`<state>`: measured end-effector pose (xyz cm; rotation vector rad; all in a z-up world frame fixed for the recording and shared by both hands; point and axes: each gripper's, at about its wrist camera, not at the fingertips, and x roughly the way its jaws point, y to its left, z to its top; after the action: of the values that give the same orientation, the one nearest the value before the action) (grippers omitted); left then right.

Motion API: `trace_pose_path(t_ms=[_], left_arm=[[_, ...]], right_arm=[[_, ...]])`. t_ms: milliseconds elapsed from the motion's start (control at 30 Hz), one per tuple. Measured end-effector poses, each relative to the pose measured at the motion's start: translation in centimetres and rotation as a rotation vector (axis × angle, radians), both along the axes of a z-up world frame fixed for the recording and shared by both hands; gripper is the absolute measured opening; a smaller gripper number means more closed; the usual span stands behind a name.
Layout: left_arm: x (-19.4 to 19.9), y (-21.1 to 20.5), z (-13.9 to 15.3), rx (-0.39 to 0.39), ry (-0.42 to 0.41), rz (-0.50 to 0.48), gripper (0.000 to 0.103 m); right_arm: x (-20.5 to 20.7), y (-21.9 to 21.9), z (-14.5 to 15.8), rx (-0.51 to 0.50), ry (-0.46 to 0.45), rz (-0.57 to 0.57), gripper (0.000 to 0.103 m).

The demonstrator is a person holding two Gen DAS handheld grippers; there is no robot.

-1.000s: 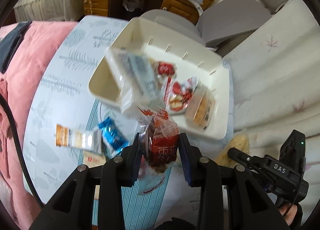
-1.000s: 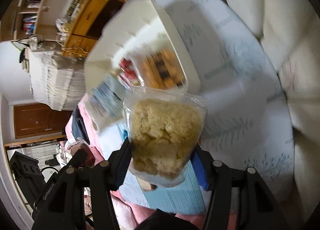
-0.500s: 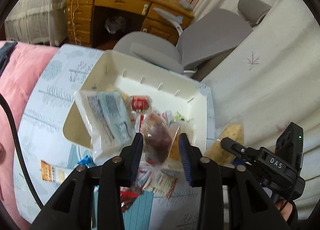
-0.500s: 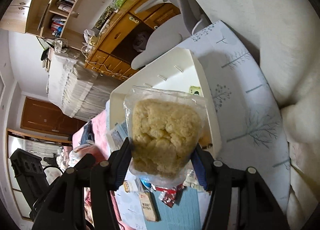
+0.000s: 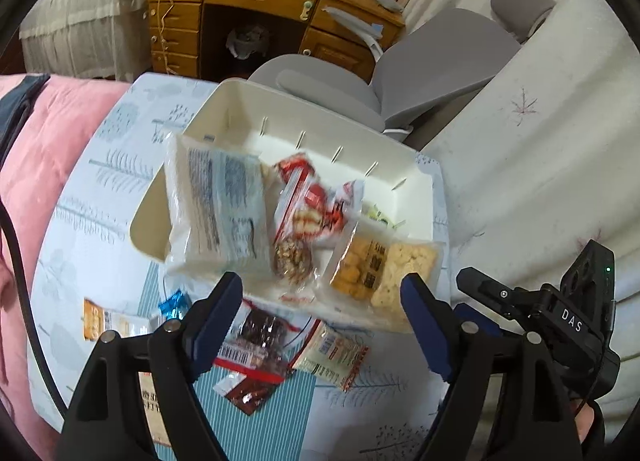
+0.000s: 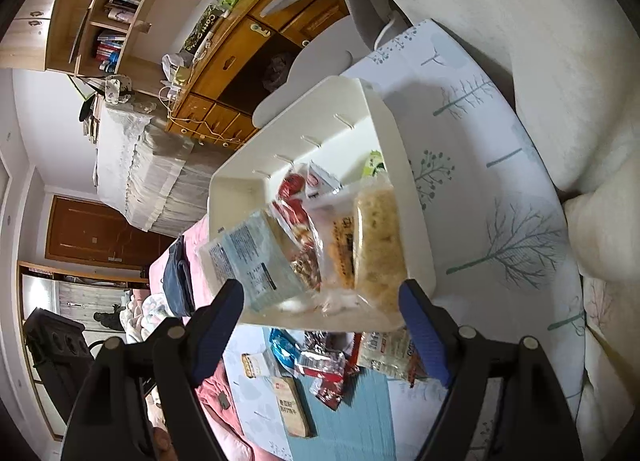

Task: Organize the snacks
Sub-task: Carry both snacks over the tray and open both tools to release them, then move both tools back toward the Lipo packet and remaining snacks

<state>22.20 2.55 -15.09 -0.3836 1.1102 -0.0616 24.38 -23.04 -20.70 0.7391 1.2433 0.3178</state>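
Left wrist: both grippers' jaws opening, empty; white bin [image 5: 416, 201] packed; loose packets [image 5: 332, 353] on tablecloth [image 5: 92, 189].

One white bin [image 5: 416, 197], about five snack packets inside, roughly six packets loose on the cloth.

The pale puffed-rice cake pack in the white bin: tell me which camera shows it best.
The right wrist view. There the pale puffed-rice cake pack sits near mid-frame, its bumpy face long and unobstructed against the white bin wall. The left wrist view shows the same pack only partly, low in frame, blurred and cut by the left gripper's blue pad.
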Motion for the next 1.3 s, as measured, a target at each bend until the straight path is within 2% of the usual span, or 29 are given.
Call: trace_pose_path(t_ms=[233,467,567,733,1000,1300], left_arm=[[-3.3,1.1,-1.6,0.007,0.025,0.07,0.081],[-6.5,2.6,-4.7,0.015,0.134,0.095,0.081],[-8.1,3.1,-5.5,0.053,0.159,0.116,0.082],[-10.8,4.9,-7.0,0.046,0.209,0.169,0.085],[-14.7,7.8,-10.3,0.044,0.302,0.25,0.085],[-17.5,9.1,-13.1,0.076,0.337,0.239,0.085]], right_arm=[[-1.8,0.5,-1.4,-0.031,0.014,0.047,0.08],[-4.1,1.7,-3.1,-0.081,0.01,0.116,0.08],[-5.0,2.1,-3.9,-0.086,0.03,0.143,0.08],[-6.7,2.9,-5.3,-0.09,0.055,0.181,0.08],[-8.8,4.7,-6.6,-0.186,-0.011,0.289,0.08],[-9.3,7.1,-7.1,-0.351,-0.204,0.456,0.08]])
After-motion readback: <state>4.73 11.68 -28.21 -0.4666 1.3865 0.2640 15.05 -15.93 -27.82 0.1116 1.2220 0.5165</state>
